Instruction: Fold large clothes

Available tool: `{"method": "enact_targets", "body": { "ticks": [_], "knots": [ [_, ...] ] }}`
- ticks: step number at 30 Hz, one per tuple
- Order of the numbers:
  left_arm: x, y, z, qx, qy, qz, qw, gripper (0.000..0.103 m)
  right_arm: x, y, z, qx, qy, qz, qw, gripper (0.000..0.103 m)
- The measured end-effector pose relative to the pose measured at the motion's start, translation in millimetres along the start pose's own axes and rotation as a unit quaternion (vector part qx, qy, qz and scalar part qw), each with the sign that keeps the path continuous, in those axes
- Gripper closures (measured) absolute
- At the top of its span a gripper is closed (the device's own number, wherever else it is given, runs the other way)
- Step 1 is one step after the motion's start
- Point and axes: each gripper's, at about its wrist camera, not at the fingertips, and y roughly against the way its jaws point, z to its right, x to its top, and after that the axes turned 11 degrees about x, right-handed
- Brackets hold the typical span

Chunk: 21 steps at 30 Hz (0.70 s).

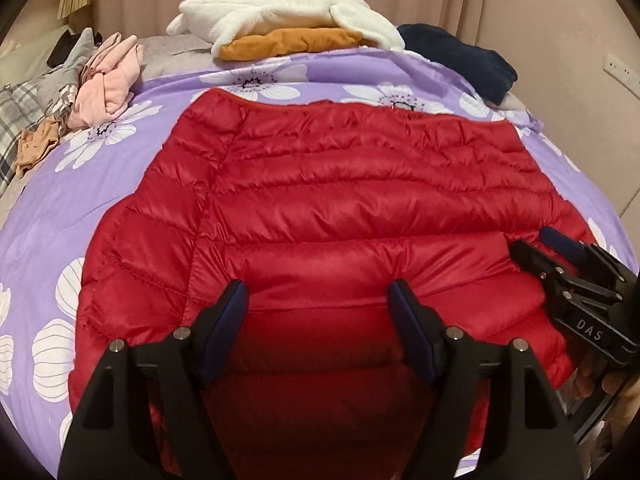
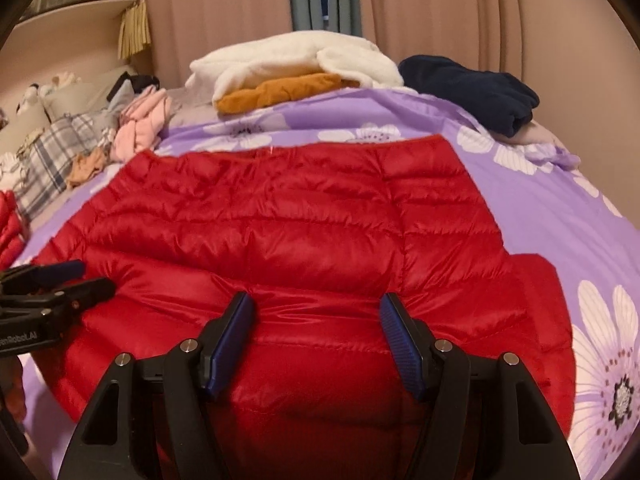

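Observation:
A red quilted down jacket (image 1: 320, 200) lies spread flat on the purple flowered bedspread (image 1: 52, 208); it also shows in the right wrist view (image 2: 280, 220). My left gripper (image 1: 318, 296) is open, its jaws wide apart just above the jacket's near edge, holding nothing. My right gripper (image 2: 318, 310) is open in the same way over the near edge, further right. The right gripper appears at the right of the left wrist view (image 1: 560, 256). The left gripper appears at the left of the right wrist view (image 2: 80, 280).
At the far side of the bed lie a white fleece (image 1: 288, 12) on an orange garment (image 1: 288, 44) and a navy garment (image 1: 460, 56). Pink clothes (image 1: 108, 80) and plaid fabric (image 1: 16, 116) are heaped far left. Curtains hang behind.

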Motion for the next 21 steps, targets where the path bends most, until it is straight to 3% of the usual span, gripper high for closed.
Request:
{"method": "enact_targets", "body": {
  "ticks": [6,12,16,21],
  "knots": [
    [2.4,1.6,-1.9,-0.004,-0.002,-0.013,0.9999,0.029,3.1,2.4,1.8,0.014,-0.012,-0.020,1.000,0.037],
    [-2.5,38.0,-21.8,-0.007,0.021,0.002,0.9997,0.030,10.3,45.7,-1.5,0.038,-0.023,-0.006,0.999,0.037],
    [-16.2,57.9,-38.0,0.008,0.022,0.017,0.9996,0.030,1.6,74.0,-2.5,0.034,-0.012,0.008,0.999,0.037],
    [-33.0,48.0,-51.2,0.016,0.030,-0.001,0.9994,0.030,-20.5,75.5,7.8,0.014,-0.014,0.000,1.000,0.037]
  ]
}}
